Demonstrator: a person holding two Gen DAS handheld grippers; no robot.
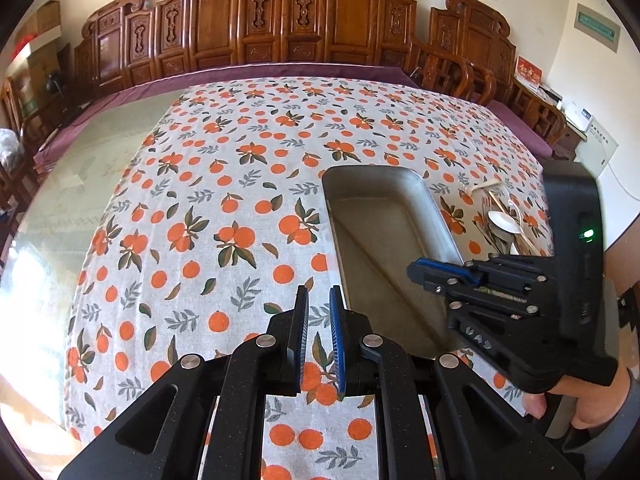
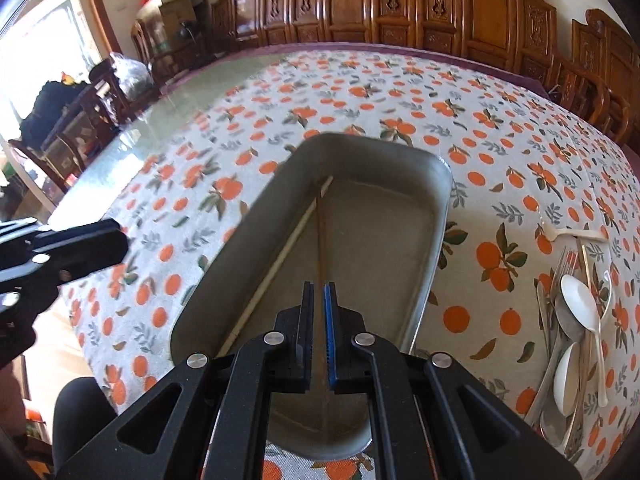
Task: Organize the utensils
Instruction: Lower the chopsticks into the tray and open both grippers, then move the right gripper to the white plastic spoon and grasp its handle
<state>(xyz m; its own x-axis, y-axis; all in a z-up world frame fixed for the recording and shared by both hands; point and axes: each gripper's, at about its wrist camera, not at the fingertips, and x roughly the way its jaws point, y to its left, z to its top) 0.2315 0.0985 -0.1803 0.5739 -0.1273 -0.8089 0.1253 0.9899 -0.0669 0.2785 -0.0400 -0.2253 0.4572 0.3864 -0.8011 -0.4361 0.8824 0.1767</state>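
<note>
Over the metal tray (image 2: 434, 216) hangs the right gripper (image 2: 318, 336), w/ its jaws narrow and a thin brown chopstick (image 2: 320, 240) running between them; whether the pads really press it I cannot tell. This chopstick goes from the jaws to the far part of the tray. Beside it, on its left, a white chopstick (image 2: 280, 256) lies in the tray along the left wall, and the two come close together at the far end.

The tray stands on the desk, on a cloth w/ orange fruit print (image 2: 500, 256). To the right of the tray, apart from it, is a pile of utensils (image 2: 572, 344) on the cloth: metal forks, metal spoons, white spoons, approx. all pointing the same way. A small white fork (image 2: 572, 234) lies just beyond the pile.

The left gripper (image 1: 319, 334) is over the cloth, left of the tray, jaws narrow w/ nothing between them. In the left wrist view the right gripper (image 1: 418, 270) shows from the side over the tray (image 1: 434, 204), and the pile (image 1: 504, 224) is partly hidden behind it.
</note>
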